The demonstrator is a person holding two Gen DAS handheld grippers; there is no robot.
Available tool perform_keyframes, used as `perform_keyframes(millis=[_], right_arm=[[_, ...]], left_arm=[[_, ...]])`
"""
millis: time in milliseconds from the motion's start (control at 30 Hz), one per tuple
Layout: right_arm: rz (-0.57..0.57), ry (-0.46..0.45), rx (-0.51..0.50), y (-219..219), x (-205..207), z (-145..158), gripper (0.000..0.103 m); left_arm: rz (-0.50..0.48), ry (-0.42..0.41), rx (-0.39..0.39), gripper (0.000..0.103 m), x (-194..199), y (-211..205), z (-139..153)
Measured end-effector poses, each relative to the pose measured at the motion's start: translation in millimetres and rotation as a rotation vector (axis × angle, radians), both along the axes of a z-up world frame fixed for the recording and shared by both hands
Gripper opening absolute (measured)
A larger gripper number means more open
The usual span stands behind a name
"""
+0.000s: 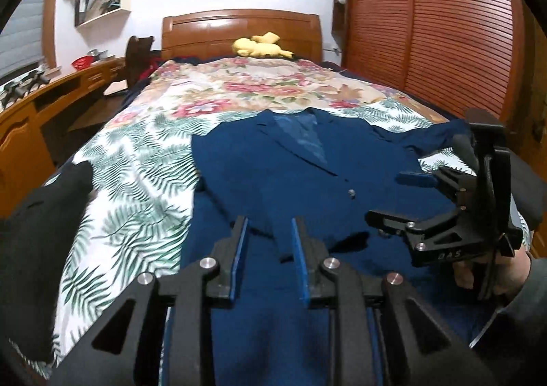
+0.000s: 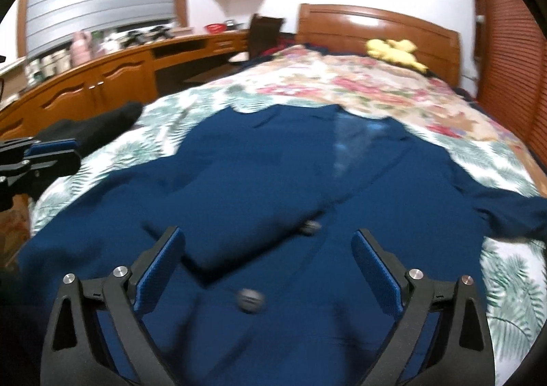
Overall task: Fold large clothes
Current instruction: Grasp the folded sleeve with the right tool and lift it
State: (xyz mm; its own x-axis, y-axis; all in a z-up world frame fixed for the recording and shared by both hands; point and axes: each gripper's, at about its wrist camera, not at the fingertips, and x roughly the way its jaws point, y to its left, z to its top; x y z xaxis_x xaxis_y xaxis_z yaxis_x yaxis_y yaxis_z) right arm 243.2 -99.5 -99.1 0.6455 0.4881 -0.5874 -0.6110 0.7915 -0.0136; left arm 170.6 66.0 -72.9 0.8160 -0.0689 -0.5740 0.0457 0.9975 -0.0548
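Floral bedspread (image 1: 136,160) lies open left of the jacket (image 1: 273,164); black garment (image 1: 37,249) blocks the near-left edge

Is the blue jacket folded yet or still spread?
Partly folded: the jacket lies flat on the bed, one sleeve folded across its front, the other still spread out.

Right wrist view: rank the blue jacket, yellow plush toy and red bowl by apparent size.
1. blue jacket, nearest the camera, fills most of the frame.
2. yellow plush toy.
3. red bowl, farthest away, so its true size is unsure.
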Motion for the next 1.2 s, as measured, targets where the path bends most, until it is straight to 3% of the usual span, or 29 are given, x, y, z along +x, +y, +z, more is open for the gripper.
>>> perform_keyframes(millis=[333,600,733,767,867,1200], right_arm=[[0.178,0.091,-0.007,67.3,1.4,-16.6,0.078],[0.198,0.192,-0.088,88.5,18.2,-47.1,0.067],[0.186,0.187,-0.095,86.1,17.6,-46.7,0.038],[0.183,0.183,-0.096,85.4,16.8,-46.1,0.026],[0.156,0.150,-0.097,81.4,15.0,-42.0,0.009],[0.068,0.022,0.074,35.5,7.3,10.5,0.005]], left_arm=[[0.071,0.018,0.009,0.023,-32.2,29.4,-16.3],[0.087,0.023,-0.015,0.023,-36.8,41.3,-20.0],[0.078,0.019,-0.016,0.023,-36.6,39.4,-19.4],[0.076,0.019,-0.014,0.023,-36.3,37.9,-19.4],[0.067,0.018,-0.012,0.023,-36.8,34.6,-19.3],[0.031,0.007,-0.015,0.023,-32.5,17.7,-17.5]])
